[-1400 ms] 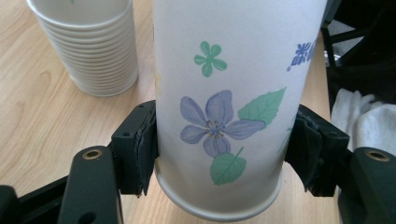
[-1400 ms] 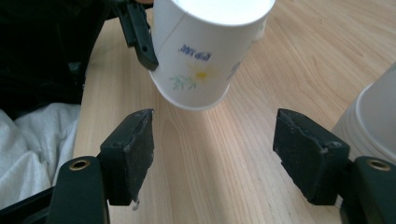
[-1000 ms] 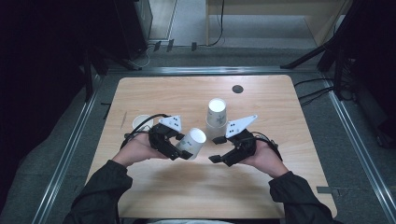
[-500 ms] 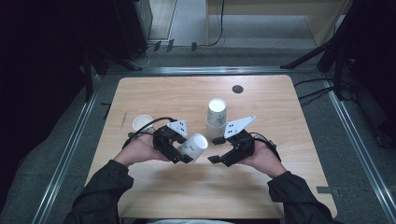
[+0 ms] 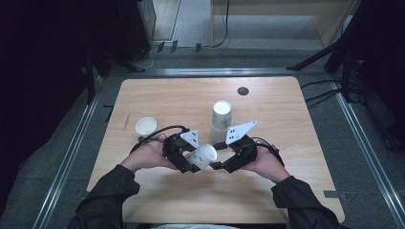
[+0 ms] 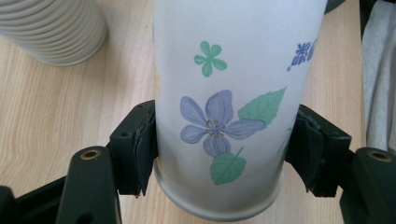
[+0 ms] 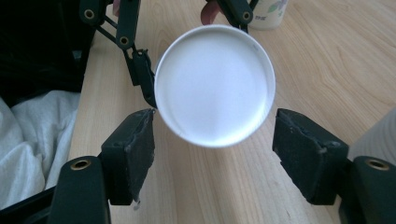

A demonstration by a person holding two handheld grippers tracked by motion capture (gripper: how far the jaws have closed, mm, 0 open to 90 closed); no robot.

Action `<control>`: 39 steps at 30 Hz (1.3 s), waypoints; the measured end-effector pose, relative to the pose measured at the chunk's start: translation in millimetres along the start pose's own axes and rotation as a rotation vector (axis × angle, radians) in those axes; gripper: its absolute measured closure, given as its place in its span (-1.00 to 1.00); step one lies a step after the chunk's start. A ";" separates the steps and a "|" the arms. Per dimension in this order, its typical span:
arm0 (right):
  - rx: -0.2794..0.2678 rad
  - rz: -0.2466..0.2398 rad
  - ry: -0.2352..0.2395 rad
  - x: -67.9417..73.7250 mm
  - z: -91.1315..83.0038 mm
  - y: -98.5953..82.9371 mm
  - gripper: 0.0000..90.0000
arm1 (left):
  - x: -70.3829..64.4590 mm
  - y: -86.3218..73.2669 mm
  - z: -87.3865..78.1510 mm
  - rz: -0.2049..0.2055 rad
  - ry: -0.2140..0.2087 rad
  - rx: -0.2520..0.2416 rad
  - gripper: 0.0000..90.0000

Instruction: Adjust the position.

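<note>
Cup: a paper cup [image 6: 219, 116] printed with flowers and leaves lies on its side above the near middle of the table [image 5: 286, 191], held off the wood between the two hands.
Hold: the left gripper [image 5: 188, 162] is clenched on the cup, one black jaw on each side of the wall close to the rim, as its own view shows.
Partner: the right gripper [image 7: 212, 161] faces the cup's white bottom with its jaws spread wide, one on each side of the disc and touching nothing.
Weight: probably very light and empty, so it should lift and turn with little effort.
Stiffness: thin paper wall, likely to dent or go oval under a hard squeeze; the bottom ring and the rolled rim look like the stiffest places.
Grip advice: I judge the base end best for the right gripper, closing gently across the bottom ring; the smooth paper may slip if the hold is loose.
Neighbours: a stack of cups [image 5: 221, 115] stands upside down just beyond the hands; a single small cup [image 5: 145, 126] stands open to the far left; a dark disc [image 5: 243, 90] lies near the far edge.
Hidden: the cup's inside and mouth are not visible, so its contents cannot be told.
Unclear: the count of cups in the stack is hard to make out.
</note>
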State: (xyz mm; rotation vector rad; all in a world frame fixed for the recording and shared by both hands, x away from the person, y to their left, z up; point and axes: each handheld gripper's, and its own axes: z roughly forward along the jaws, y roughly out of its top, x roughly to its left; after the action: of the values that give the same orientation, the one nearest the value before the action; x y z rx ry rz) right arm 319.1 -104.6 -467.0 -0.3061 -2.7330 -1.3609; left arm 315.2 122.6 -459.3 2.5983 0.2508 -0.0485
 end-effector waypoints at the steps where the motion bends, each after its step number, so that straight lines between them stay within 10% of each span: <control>1: 0.002 -0.001 0.002 0.4 1.1 0.3 -0.33 | -1.3 0.6 1.4 0.012 0.000 0.007 -0.30; 21: 0.037 -0.042 0.040 7.9 14.2 7.7 -0.22 | -5.7 3.1 7.0 0.032 -0.042 0.012 -0.40; 39: -0.032 -0.050 0.054 4.4 -5.9 13.2 -0.22 | -4.3 -9.6 -9.8 -0.049 -0.028 -0.138 -0.72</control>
State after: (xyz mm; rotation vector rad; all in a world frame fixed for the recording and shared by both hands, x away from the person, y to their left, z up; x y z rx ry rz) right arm 317.4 -100.9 -452.5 -0.2017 -2.6945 -1.4044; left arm 309.0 135.0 -455.3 2.4530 0.2965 -0.0822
